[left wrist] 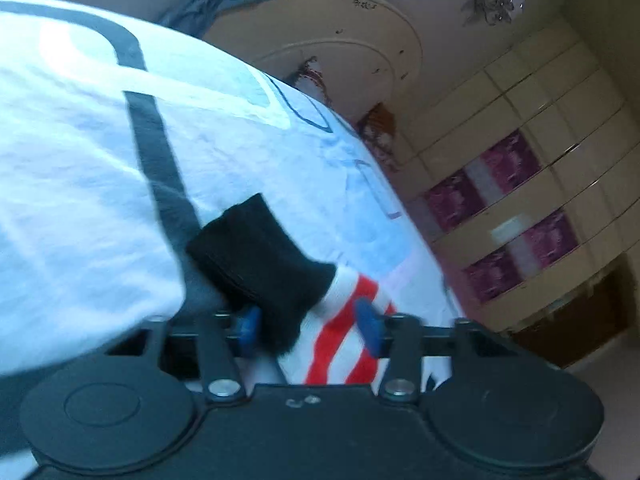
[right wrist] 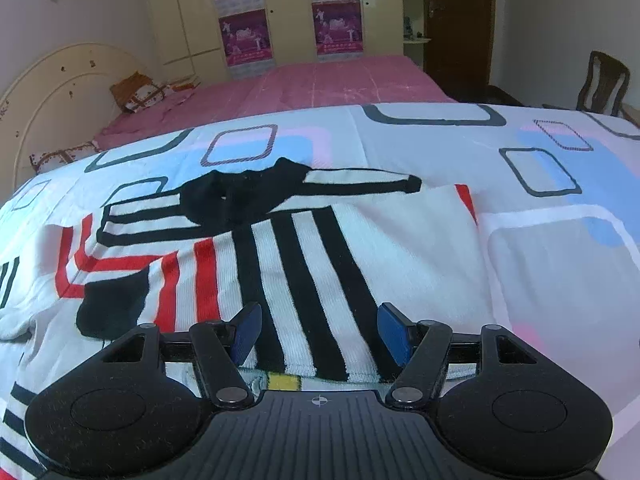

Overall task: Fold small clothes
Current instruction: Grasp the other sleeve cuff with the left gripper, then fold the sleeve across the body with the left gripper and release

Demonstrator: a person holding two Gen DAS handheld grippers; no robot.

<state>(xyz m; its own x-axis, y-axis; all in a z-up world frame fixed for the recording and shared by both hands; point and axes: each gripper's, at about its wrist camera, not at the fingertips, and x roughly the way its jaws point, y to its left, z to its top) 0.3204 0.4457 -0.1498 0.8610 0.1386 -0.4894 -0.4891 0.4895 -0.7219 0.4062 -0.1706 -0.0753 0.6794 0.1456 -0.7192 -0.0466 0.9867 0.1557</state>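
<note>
A small white knit sweater (right wrist: 400,248) with black and red stripes lies flat on the patterned bedsheet (right wrist: 560,264). Its black collar (right wrist: 240,196) is at the far side. My right gripper (right wrist: 320,334) is open, its blue pads (right wrist: 394,336) either side of the striped hem nearest me. In the left wrist view my left gripper (left wrist: 308,330) is open around the sweater's black sleeve cuff (left wrist: 260,256), with the red-striped sleeve (left wrist: 344,340) between the pads. This view is tilted and blurred.
A pink-covered bed (right wrist: 320,84) with a cream headboard (right wrist: 48,92) and pillows lies beyond the sheet. A wardrobe with purple posters (right wrist: 288,8), a dark door (right wrist: 456,20) and a wooden chair (right wrist: 604,84) stand behind.
</note>
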